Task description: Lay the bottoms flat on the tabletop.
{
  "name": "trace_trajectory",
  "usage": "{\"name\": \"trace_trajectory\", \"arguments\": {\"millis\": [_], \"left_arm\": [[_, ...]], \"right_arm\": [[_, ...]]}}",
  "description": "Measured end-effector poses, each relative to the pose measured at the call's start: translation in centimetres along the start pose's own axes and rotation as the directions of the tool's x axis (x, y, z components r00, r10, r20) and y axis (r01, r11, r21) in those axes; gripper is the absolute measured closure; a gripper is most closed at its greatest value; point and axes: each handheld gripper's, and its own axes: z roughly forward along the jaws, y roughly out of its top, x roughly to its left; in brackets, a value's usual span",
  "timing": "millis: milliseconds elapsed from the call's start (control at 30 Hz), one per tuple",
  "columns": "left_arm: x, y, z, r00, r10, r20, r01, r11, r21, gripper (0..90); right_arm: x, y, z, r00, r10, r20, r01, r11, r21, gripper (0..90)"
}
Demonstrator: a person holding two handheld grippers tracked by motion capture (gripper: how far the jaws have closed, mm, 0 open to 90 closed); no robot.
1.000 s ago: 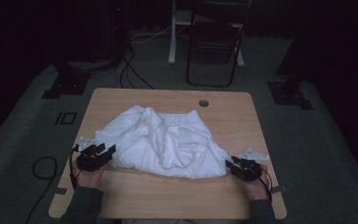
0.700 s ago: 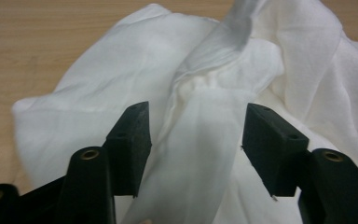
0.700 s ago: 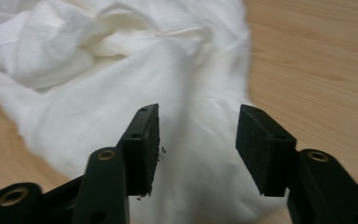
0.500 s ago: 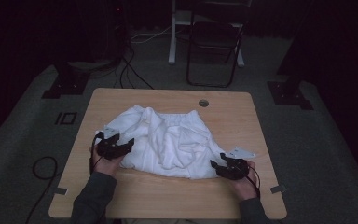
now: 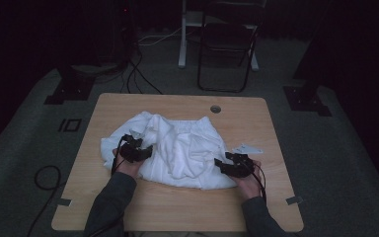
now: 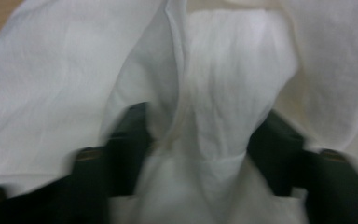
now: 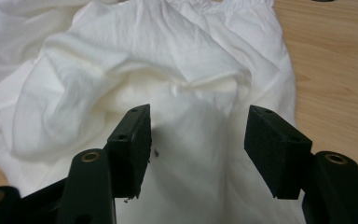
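A crumpled white garment [image 5: 182,148] lies in the middle of the wooden table [image 5: 177,212]. My left gripper [image 5: 145,150] sits on the garment's left part. In the left gripper view its jaws have just been closing, and a bunched fold of the garment [image 6: 205,93] is pinched between them at the gripper [image 6: 198,140]. My right gripper [image 5: 222,165] rests at the garment's near right edge. Its jaws have just been opening and stand apart at the gripper [image 7: 198,135], with the garment [image 7: 121,70] lying loose below and between them.
A small white scrap [image 5: 246,148] lies on the table right of the garment. A round cable hole [image 5: 215,108] is near the far edge. A dark folding chair [image 5: 227,44] and cables [image 5: 138,74] stand on the floor beyond the table.
Both hands moved inward onto the garment, the left from its left edge toward the middle, the right leftward along the near edge. The left jaws closed on a fold.
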Motion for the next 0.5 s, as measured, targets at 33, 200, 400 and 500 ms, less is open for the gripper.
{"name": "trace_trajectory", "arguments": {"millis": [33, 200, 400, 500], "left_arm": [[0.0, -0.1, -0.1, 1.0000, 0.007, 0.001, -0.007, 1.0000, -0.002, 68.5], [0.5, -0.3, -1.9, 0.9988, -0.021, 0.045, 0.023, 0.9984, -0.051, 85.2], [1.6, -1.9, -5.9, 0.9908, -0.064, 0.119, 0.080, 0.9881, -0.131, 85.7], [2.3, -3.2, -7.9, 0.9822, -0.093, 0.163, 0.118, 0.9820, -0.148, 85.8]], "right_arm": [[0.0, 0.2, 0.3, 1.0000, 0.000, 0.003, 0.000, 1.000, 0.008, 42.2], [-0.2, 0.8, 1.9, 0.9998, -0.017, -0.013, 0.018, 0.996, 0.091, 69.4], [0.3, 0.6, -0.1, 0.9953, -0.083, 0.051, 0.079, 0.994, 0.072, 86.4], [0.2, 0.3, -2.1, 0.9939, -0.099, 0.050, 0.097, 0.994, 0.046, 86.4]]}}
